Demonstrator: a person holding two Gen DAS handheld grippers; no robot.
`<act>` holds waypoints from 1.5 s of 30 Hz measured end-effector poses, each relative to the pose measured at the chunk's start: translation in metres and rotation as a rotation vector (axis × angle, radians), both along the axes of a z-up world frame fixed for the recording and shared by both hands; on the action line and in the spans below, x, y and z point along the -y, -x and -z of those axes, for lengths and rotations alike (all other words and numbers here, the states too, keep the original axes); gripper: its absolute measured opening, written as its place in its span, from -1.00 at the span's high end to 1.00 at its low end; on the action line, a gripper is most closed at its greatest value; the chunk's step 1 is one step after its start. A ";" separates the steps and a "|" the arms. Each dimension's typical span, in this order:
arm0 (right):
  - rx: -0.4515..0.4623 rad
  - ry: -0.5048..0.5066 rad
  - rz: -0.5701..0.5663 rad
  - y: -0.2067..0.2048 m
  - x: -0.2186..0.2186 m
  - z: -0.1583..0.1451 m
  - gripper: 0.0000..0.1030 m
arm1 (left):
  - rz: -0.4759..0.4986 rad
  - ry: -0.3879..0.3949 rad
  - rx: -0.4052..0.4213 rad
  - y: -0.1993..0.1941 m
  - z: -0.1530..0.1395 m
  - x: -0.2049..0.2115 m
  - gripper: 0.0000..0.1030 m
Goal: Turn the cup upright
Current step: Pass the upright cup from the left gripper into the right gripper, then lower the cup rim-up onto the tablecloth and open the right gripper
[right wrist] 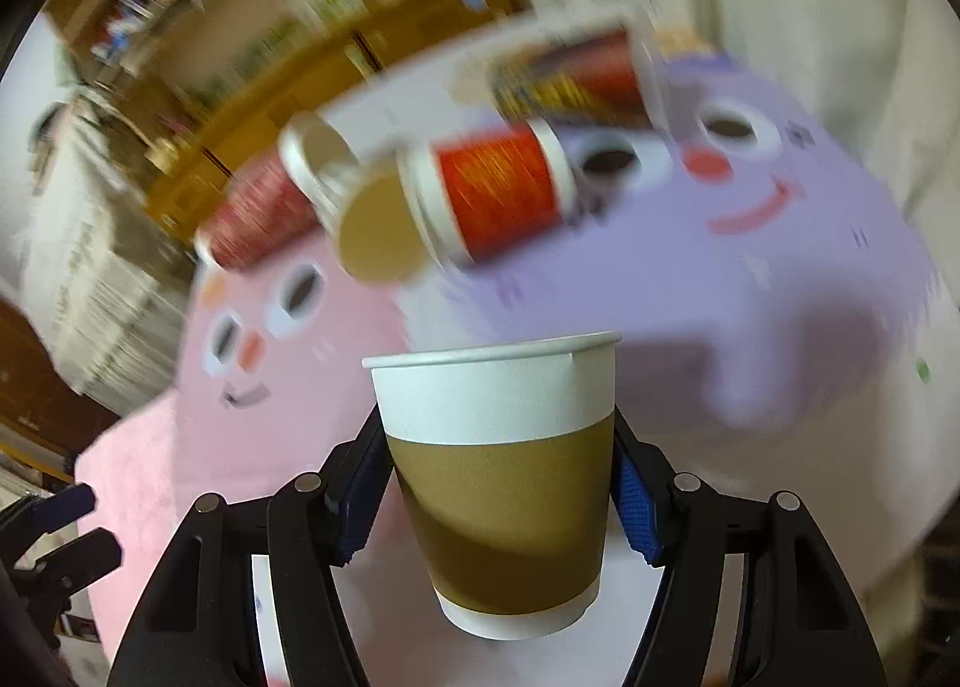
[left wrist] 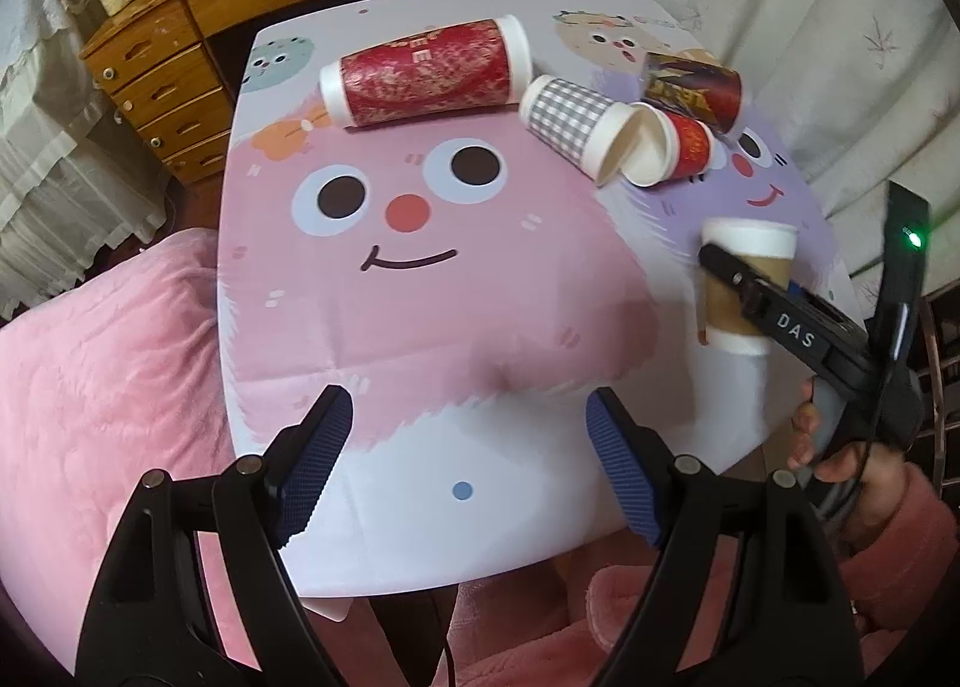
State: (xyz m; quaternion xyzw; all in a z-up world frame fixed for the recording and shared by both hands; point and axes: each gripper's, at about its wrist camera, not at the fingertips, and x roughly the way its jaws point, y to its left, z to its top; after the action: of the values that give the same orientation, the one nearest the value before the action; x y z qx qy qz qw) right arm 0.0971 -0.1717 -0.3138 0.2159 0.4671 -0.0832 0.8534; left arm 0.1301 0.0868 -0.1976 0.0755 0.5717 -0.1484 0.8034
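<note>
A brown paper cup with a white rim point(right wrist: 498, 483) is upright between the blue pads of my right gripper point(right wrist: 498, 483), which is shut on it. In the left wrist view the same cup point(left wrist: 735, 291) stands at the table's right edge with the right gripper point(left wrist: 720, 261) around it. I cannot tell whether its base touches the table. My left gripper point(left wrist: 468, 459) is open and empty above the near table edge. Several other cups lie on their sides at the far end: a large red one point(left wrist: 426, 72), a grey checked one point(left wrist: 576, 126), a small red one point(left wrist: 690, 144) and a dark printed one point(left wrist: 690, 87).
The small table has a pink and purple cartoon cloth point(left wrist: 420, 267). A wooden chest of drawers point(left wrist: 180, 57) stands behind it, a curtain to the right, a pink blanket point(left wrist: 108, 417) to the left. The right wrist view is motion blurred.
</note>
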 end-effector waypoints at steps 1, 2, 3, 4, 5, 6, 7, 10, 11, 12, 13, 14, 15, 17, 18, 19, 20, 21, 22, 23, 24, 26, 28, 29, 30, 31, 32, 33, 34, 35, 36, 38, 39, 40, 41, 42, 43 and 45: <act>0.041 0.011 -0.007 0.003 0.001 -0.003 -0.30 | -0.007 -0.002 0.000 -0.001 0.000 -0.003 -0.52; 0.108 0.031 -0.022 0.004 -0.006 -0.004 -0.30 | -0.014 -0.005 0.001 -0.002 0.000 -0.006 -0.52; 0.166 0.052 -0.038 0.005 -0.008 -0.005 -0.30 | -0.020 -0.005 0.002 -0.003 0.000 -0.007 -0.52; 0.211 0.092 -0.054 0.006 -0.014 -0.004 -0.30 | -0.028 -0.003 0.003 -0.004 0.000 -0.011 -0.52; 0.229 0.118 -0.064 0.006 -0.012 -0.007 -0.30 | -0.037 -0.001 0.006 -0.005 0.000 -0.014 -0.52; 0.247 0.158 -0.073 0.003 -0.019 -0.004 -0.30 | -0.049 0.000 0.011 -0.005 -0.001 -0.016 -0.52; 0.252 0.182 -0.082 0.000 -0.022 -0.004 -0.30 | -0.061 0.001 0.013 -0.006 -0.001 -0.018 -0.52; 0.272 0.251 -0.122 -0.011 -0.033 -0.001 -0.30 | -0.096 0.012 0.001 -0.007 0.000 -0.025 -0.52; 0.279 0.275 -0.136 -0.015 -0.037 0.000 -0.30 | -0.107 0.016 -0.003 -0.007 0.000 -0.027 -0.52; 0.281 0.290 -0.146 -0.019 -0.042 0.001 -0.30 | -0.114 0.019 -0.005 -0.007 0.000 -0.028 -0.52; 0.280 0.300 -0.155 -0.023 -0.045 0.003 -0.30 | -0.118 0.019 -0.004 -0.007 -0.001 -0.029 -0.52; 0.279 0.300 -0.161 -0.026 -0.047 0.004 -0.30 | -0.123 0.021 0.001 -0.006 -0.002 -0.030 -0.52; 0.279 0.300 -0.164 -0.029 -0.048 0.005 -0.30 | -0.126 0.023 0.005 -0.006 -0.003 -0.029 -0.52; 0.283 0.305 -0.167 -0.029 -0.049 0.006 -0.30 | -0.128 0.027 0.009 -0.005 -0.004 -0.029 -0.52; 0.283 0.305 -0.166 -0.029 -0.050 0.007 -0.30 | -0.128 0.028 0.007 -0.005 -0.004 -0.028 -0.52; 0.280 0.304 -0.161 -0.029 -0.049 0.006 -0.30 | -0.128 0.028 0.004 -0.005 -0.004 -0.027 -0.52; 0.275 0.301 -0.156 -0.030 -0.049 0.006 -0.30 | -0.127 0.029 0.002 -0.005 -0.004 -0.026 -0.52; 0.272 0.296 -0.152 -0.030 -0.049 0.007 -0.30 | -0.126 0.031 -0.001 -0.005 -0.003 -0.024 -0.52; 0.268 0.289 -0.147 -0.031 -0.049 0.008 -0.30 | -0.125 0.033 -0.002 -0.004 -0.003 -0.023 -0.52; 0.266 0.286 -0.144 -0.030 -0.048 0.008 -0.30 | -0.122 0.034 -0.004 -0.004 -0.003 -0.022 -0.52; 0.264 0.284 -0.142 -0.030 -0.047 0.009 -0.30 | -0.121 0.034 -0.005 -0.003 -0.003 -0.021 -0.52; 0.260 0.282 -0.142 -0.028 -0.045 0.010 -0.30 | -0.120 0.038 -0.010 -0.003 -0.002 -0.019 -0.52; 0.259 0.285 -0.147 -0.026 -0.045 0.011 -0.30 | -0.117 0.044 -0.016 -0.003 -0.002 -0.017 -0.52; 0.257 0.284 -0.155 -0.027 -0.046 0.012 -0.30 | -0.116 0.044 -0.015 -0.003 -0.002 -0.016 -0.52; 0.257 0.280 -0.159 -0.023 -0.045 0.011 -0.30 | -0.116 0.045 -0.013 -0.002 -0.002 -0.015 -0.52; 0.257 0.279 -0.162 -0.022 -0.044 0.011 -0.30 | -0.116 0.048 -0.014 -0.002 -0.003 -0.014 -0.52; 0.255 0.281 -0.169 -0.020 -0.044 0.010 -0.30 | -0.116 0.051 -0.015 -0.002 -0.003 -0.014 -0.52; 0.256 0.280 -0.176 -0.018 -0.044 0.010 -0.30 | -0.117 0.055 -0.015 -0.001 -0.003 -0.013 -0.52; 0.256 0.276 -0.187 -0.016 -0.044 0.008 -0.30 | -0.117 0.059 -0.016 -0.001 -0.003 -0.013 -0.52; 0.255 0.276 -0.195 -0.014 -0.045 0.008 -0.30 | -0.117 0.061 -0.018 0.000 -0.003 -0.012 -0.52; 0.250 0.279 -0.205 -0.013 -0.046 0.007 -0.30 | -0.116 0.061 -0.019 0.000 -0.003 -0.011 -0.52; 0.243 0.285 -0.219 -0.009 -0.048 0.006 -0.30 | -0.117 0.065 -0.023 0.002 -0.002 -0.010 -0.52; 0.237 0.285 -0.229 -0.008 -0.048 0.006 -0.30 | -0.118 0.068 -0.027 0.003 -0.001 -0.009 -0.52; 0.230 0.278 -0.239 -0.007 -0.049 0.007 -0.30 | -0.119 0.072 -0.030 0.005 -0.001 -0.008 -0.52; 0.222 0.276 -0.244 -0.006 -0.050 0.008 -0.30 | -0.119 0.075 -0.032 0.006 -0.001 -0.007 -0.52; 0.207 0.272 -0.253 -0.005 -0.050 0.010 -0.30 | -0.119 0.076 -0.033 0.007 -0.001 -0.007 -0.52; 0.198 0.266 -0.260 -0.003 -0.051 0.010 -0.30 | -0.120 0.079 -0.034 0.008 -0.001 -0.006 -0.52; 0.180 0.247 -0.275 0.000 -0.050 0.011 -0.33 | -0.121 0.085 -0.033 0.011 -0.002 -0.004 -0.52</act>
State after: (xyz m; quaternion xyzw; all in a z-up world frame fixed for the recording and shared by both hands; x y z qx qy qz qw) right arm 0.0975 -0.1215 -0.3253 0.0502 0.4001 -0.0028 0.9151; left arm 0.1194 0.0912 -0.1954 0.0042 0.5817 -0.1251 0.8037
